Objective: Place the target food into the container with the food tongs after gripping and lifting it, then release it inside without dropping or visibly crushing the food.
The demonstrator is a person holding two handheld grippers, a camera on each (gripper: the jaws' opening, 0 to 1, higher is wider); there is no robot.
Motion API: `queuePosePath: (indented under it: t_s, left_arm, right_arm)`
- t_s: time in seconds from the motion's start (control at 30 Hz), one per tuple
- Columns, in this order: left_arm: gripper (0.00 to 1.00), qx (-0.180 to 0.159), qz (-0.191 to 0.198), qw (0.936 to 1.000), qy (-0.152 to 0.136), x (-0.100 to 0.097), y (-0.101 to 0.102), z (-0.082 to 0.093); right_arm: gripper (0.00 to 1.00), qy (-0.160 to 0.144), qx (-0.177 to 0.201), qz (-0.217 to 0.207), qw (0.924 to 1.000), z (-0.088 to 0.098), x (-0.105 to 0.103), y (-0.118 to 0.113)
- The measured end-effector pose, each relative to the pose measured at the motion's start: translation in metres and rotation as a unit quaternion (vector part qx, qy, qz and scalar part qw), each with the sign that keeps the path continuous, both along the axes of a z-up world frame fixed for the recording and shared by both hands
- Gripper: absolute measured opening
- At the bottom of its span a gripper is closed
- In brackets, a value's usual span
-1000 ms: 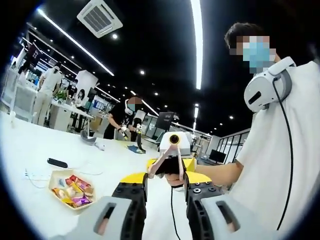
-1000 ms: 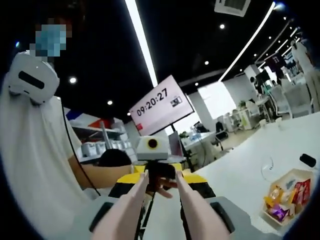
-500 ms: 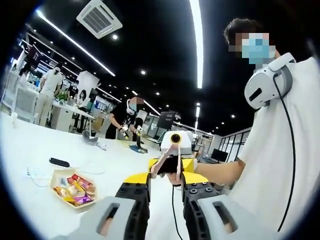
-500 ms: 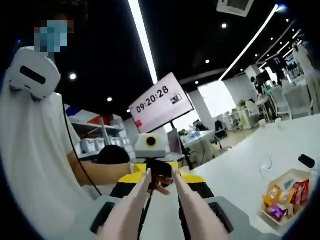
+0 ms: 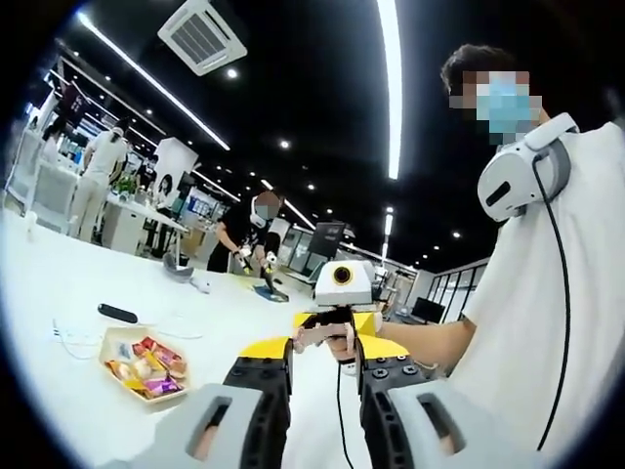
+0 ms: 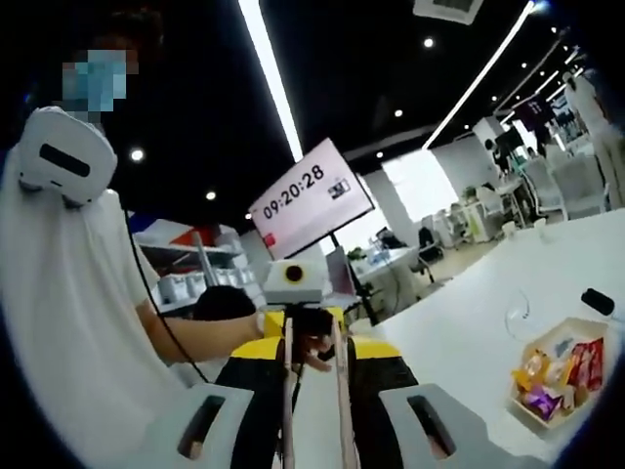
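Observation:
A shallow tray of wrapped snacks lies on the white table, left of my left gripper, which stands open with nothing between its jaws. Facing it is my right gripper, with the pinkish food tongs pointing at the camera. In the right gripper view, my right gripper is shut on the tongs, whose two thin arms run up between the jaws. The tray and snacks sit far right. The left gripper faces me from the middle.
The person holding the grippers, a sleeve showing, fills one side of each view. A black remote-like object and a white cable lie beyond the tray. A clock screen stands behind. People work at tables far back.
In the right gripper view the tong arms have gone from wide and splayed to thin and nearly parallel. In the left gripper view the tongs now point more at the camera.

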State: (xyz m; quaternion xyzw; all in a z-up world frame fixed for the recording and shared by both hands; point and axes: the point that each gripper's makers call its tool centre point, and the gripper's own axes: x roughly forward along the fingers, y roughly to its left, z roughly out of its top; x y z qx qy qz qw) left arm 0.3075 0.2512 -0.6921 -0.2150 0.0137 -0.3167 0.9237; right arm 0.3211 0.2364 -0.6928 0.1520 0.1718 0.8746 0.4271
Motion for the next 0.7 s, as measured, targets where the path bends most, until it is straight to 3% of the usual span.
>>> queuePosePath:
  t_s: [0.27, 0.4, 0.7]
  left_arm:
    - [0.27, 0.002, -0.008, 1.0000, 0.002, 0.003, -0.007, -0.001]
    - [0.32, 0.016, -0.029, 0.9994, 0.011, 0.004, -0.019, -0.005]
    - [0.20, 0.015, -0.038, 0.9991, 0.011, 0.001, -0.023, -0.005]
  right_arm:
    - [0.24, 0.004, -0.004, 0.004, 1.0000, 0.003, 0.001, -0.003]
    - [0.24, -0.011, -0.006, 0.017, 0.9998, 0.001, -0.007, -0.004]
    - [0.23, -0.014, -0.017, 0.026, 0.9994, -0.007, -0.014, -0.006]
